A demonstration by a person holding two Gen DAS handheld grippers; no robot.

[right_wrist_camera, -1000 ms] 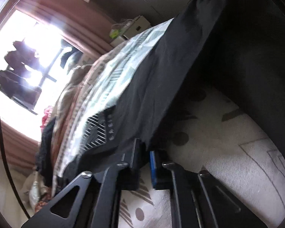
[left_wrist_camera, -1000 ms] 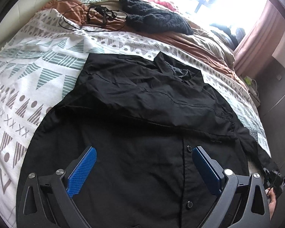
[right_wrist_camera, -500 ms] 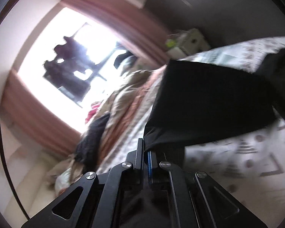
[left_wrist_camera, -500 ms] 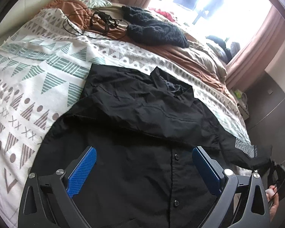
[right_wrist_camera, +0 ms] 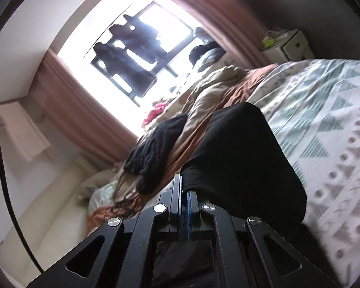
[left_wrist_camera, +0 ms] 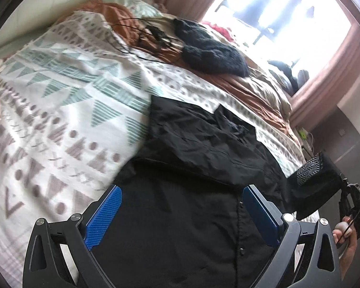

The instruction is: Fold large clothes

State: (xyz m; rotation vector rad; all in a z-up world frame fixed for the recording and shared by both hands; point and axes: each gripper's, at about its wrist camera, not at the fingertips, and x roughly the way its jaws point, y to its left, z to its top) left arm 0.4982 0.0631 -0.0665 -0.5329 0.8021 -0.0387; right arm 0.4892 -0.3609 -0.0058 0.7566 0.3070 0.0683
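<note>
Left wrist view first: the left gripper [left_wrist_camera: 180,213] hangs over the bed with its blue-padded jaws wide apart and nothing between them. Below and ahead of the jaws lies the black shirt [left_wrist_camera: 192,168], spread front-up on the patterned bedspread [left_wrist_camera: 60,110], its button placket [left_wrist_camera: 240,228] running just inside the right-hand jaw. The collar end lies farther ahead of the jaws. Out past the right-hand jaw, one sleeve [left_wrist_camera: 314,180] is lifted off the bed, its patterned cuff lining turned out, and the right gripper [left_wrist_camera: 348,199] has it. Well ahead sit a dark knitted garment [left_wrist_camera: 211,50] and a tangle of thin cable [left_wrist_camera: 153,33].

Right wrist view: the right gripper's [right_wrist_camera: 183,189] jaws are pressed together on a fold of the black sleeve fabric, which billows out ahead and to the right of the jaws, draping down toward the bedspread.

Handling, as a judgement: the cloth looks thin, light and limp, so it will sag and swing from any single pinch and will not keep a shape until laid flat. It looks a little slick, so a pinch on a seam, cuff or hem should hold better than on open cloth. The free left jaws would best take the shoulder seam or side hem to steady the body.

No containers show in either view; the bed is the only surface bearing things.
</note>
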